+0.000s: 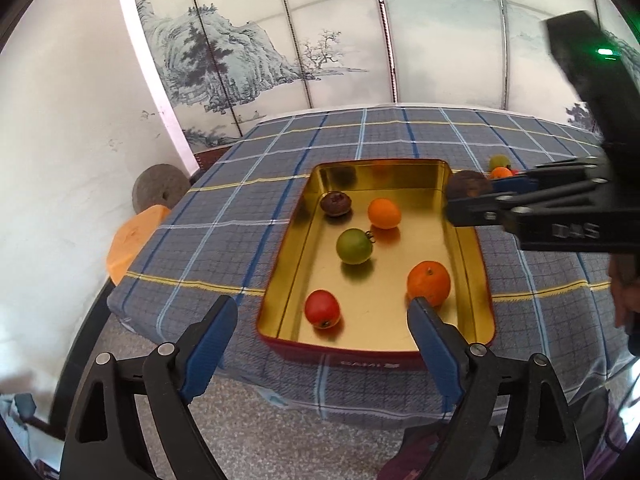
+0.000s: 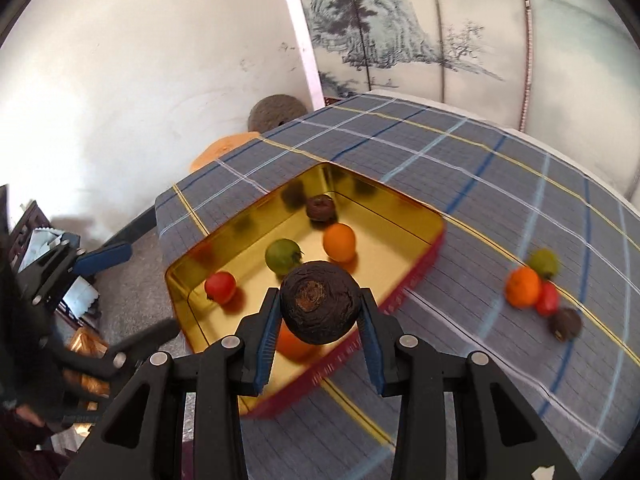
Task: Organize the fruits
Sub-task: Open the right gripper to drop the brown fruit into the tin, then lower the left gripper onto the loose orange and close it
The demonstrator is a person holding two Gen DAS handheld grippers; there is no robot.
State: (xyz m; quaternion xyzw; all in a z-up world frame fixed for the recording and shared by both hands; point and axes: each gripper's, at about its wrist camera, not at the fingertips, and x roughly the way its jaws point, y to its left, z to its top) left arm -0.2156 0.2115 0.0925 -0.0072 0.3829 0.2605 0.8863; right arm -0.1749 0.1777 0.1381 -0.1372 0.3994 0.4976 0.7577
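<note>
Dark brown fruit (image 2: pixel 319 309): wrinkled, probably light and firm; pinched across its middle by the right gripper (image 2: pixel 320 322) above the gold tin (image 2: pixel 400 208). Left gripper (image 1: pixel 322 322) gapes wide, empty, at the tin's near end.

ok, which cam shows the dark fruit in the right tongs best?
Right wrist: the dark fruit sits centered and close, clamped between both pads of the right tongs. Left wrist shows it only small and blurred at the tin's far right edge.
</note>
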